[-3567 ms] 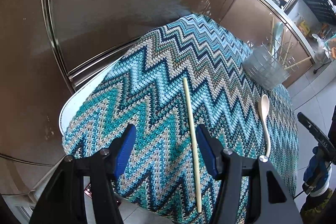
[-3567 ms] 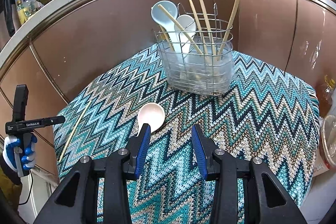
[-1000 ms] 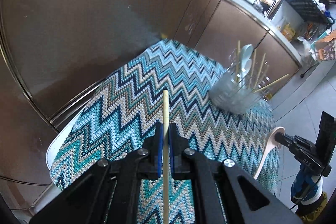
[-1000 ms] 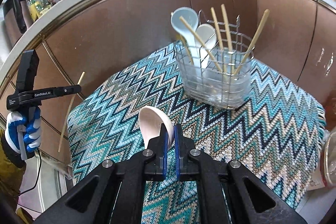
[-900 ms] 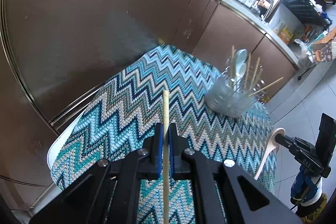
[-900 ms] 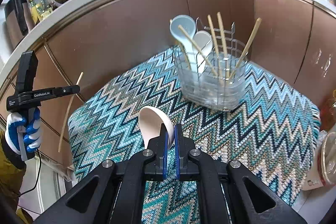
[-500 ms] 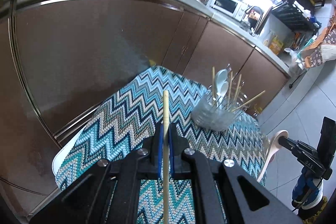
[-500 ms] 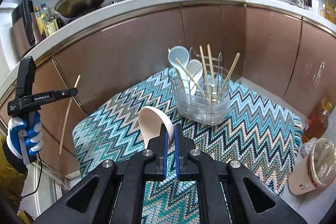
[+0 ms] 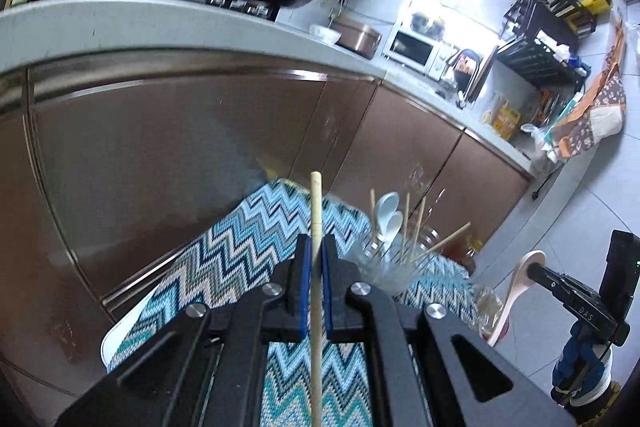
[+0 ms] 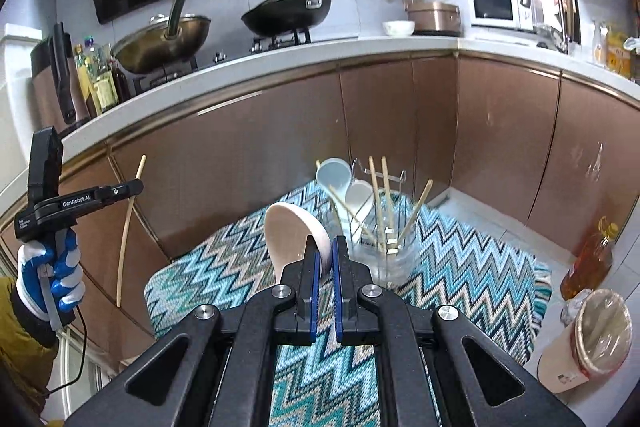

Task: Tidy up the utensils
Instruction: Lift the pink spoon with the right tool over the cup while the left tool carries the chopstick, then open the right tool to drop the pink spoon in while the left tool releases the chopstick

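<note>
My left gripper point(image 9: 315, 247) is shut on a wooden chopstick point(image 9: 316, 211) and holds it high above the zigzag cloth point(image 9: 240, 259). The chopstick also shows in the right wrist view point(image 10: 129, 219). My right gripper point(image 10: 325, 251) is shut on a cream spoon point(image 10: 294, 235), also raised; the spoon shows in the left wrist view point(image 9: 516, 291). The wire utensil holder point(image 10: 384, 251) stands at the far end of the cloth with two spoons and several chopsticks in it. It also shows in the left wrist view point(image 9: 394, 267).
Brown cabinet fronts point(image 10: 400, 123) curve behind the cloth-covered table. An oil bottle point(image 10: 588, 255) and a lidded bin point(image 10: 588, 339) stand on the floor at the right. Pans point(image 10: 288, 11) sit on the counter above.
Both grippers, open over the chopstick and spoon at first, have shut on them. In the last second both have risen well above the cloth with them.
</note>
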A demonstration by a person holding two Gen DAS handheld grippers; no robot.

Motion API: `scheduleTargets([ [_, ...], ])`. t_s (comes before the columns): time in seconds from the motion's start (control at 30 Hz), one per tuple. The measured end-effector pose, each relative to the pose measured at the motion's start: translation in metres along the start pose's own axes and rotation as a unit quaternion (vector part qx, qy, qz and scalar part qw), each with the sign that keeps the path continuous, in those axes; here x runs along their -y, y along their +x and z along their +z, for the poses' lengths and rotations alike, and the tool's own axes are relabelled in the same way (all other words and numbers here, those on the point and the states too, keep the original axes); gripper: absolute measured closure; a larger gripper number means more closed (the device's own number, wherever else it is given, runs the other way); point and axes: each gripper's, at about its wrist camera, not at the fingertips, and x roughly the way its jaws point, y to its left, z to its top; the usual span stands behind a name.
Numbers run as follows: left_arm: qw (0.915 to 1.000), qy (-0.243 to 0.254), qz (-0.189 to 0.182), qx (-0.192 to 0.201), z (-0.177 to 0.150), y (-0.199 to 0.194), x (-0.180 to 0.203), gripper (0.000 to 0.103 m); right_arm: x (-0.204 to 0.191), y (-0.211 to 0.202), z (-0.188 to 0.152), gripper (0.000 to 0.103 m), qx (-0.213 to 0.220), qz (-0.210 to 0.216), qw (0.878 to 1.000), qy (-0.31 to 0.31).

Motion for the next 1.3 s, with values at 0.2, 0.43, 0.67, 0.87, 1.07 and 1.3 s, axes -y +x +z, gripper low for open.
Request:
scheduleTargets([
  [0.2, 0.9992, 0.000, -0.025, 0.031, 0.022, 0.000, 0.020, 0.098, 0.005, -0.007, 0.024, 0.097, 0.030, -0.006, 1.000, 0.001],
  [0.43, 0.9943, -0.018, -0.072, 0.076, 0.054, 0.024, 0.052, 0.098, 0.017, -0.006, 0.054, 0.097, 0.071, -0.036, 0.997, 0.000],
  [0.67, 0.9859, -0.025, -0.093, 0.137, 0.074, 0.078, 0.098, 0.098, 0.033, 0.015, 0.077, 0.097, 0.110, -0.088, 0.990, -0.022],
  [0.87, 0.9792, -0.012, -0.070, 0.190, 0.074, 0.132, 0.124, 0.098, 0.053, 0.054, 0.084, 0.097, 0.124, -0.110, 0.985, -0.036],
  [1.07, 0.9751, -0.012, -0.046, 0.217, 0.061, 0.180, 0.131, 0.098, 0.060, 0.089, 0.076, 0.097, 0.128, -0.133, 0.981, -0.060],
  [1.3, 0.9694, 0.003, -0.020, 0.245, 0.031, 0.213, 0.138, 0.098, 0.059, 0.120, 0.053, 0.097, 0.113, -0.161, 0.976, -0.096],
])
